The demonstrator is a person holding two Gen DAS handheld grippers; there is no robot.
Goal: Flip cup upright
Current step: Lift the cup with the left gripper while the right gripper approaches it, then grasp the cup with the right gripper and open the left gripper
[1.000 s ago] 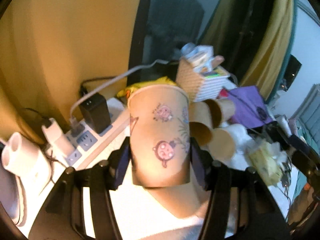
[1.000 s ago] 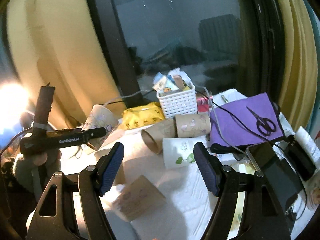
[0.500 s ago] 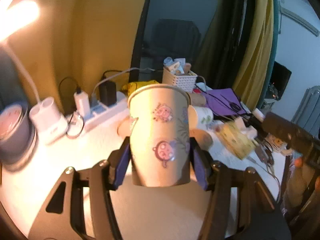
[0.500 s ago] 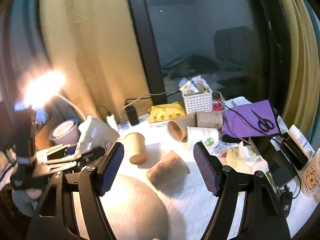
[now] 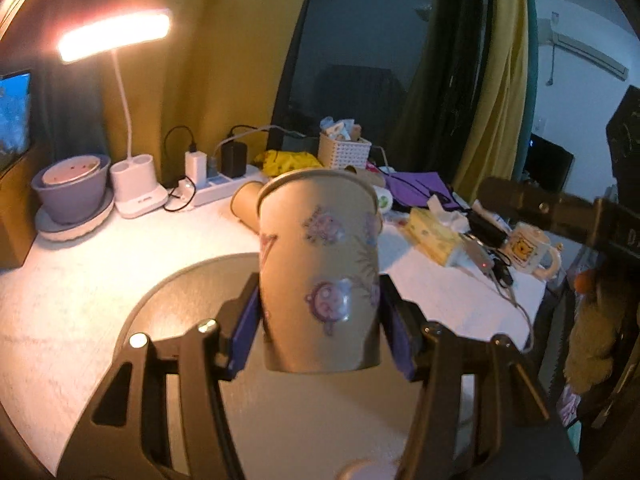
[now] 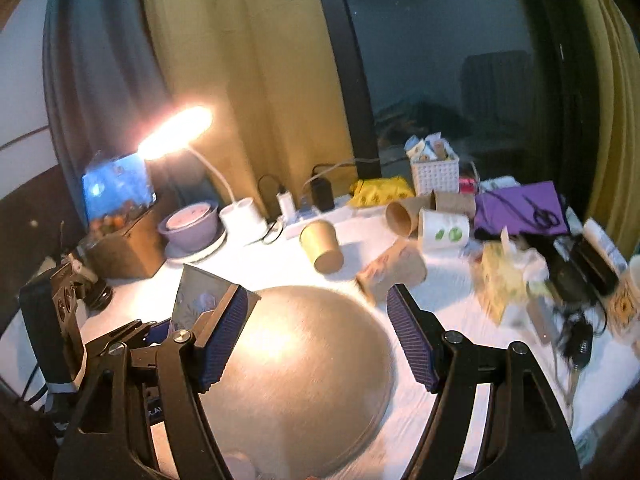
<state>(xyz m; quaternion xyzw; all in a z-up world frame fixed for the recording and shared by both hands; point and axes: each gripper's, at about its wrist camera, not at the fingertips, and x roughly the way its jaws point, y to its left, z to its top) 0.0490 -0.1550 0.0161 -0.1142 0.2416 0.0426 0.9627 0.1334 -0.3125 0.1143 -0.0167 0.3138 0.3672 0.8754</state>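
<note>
My left gripper [image 5: 320, 336] is shut on a beige paper cup [image 5: 320, 272] with pink cartoon prints. The cup is upright, rim up, held over a round grey tray [image 5: 180, 292]. In the right wrist view the same cup [image 6: 200, 300] shows at the left over the tray [image 6: 312, 360], partly hidden by my finger. My right gripper [image 6: 316, 340] is open and empty above the tray. Several paper cups lie on their sides behind: a plain brown one [image 6: 322, 244], a printed one [image 6: 394, 274], a white one with green leaves [image 6: 444, 232].
A lit desk lamp [image 5: 116, 36], a purple bowl [image 5: 72, 188] and a power strip [image 5: 216, 192] stand at the back left. A white basket [image 6: 434, 174], purple cloth with scissors [image 6: 520, 212], tissue pack [image 6: 504, 276] and a mug [image 5: 528, 248] crowd the right.
Both grippers have pulled back from the back of the table toward the near side. The left one carried the cup over the grey tray. The right gripper stayed open.
</note>
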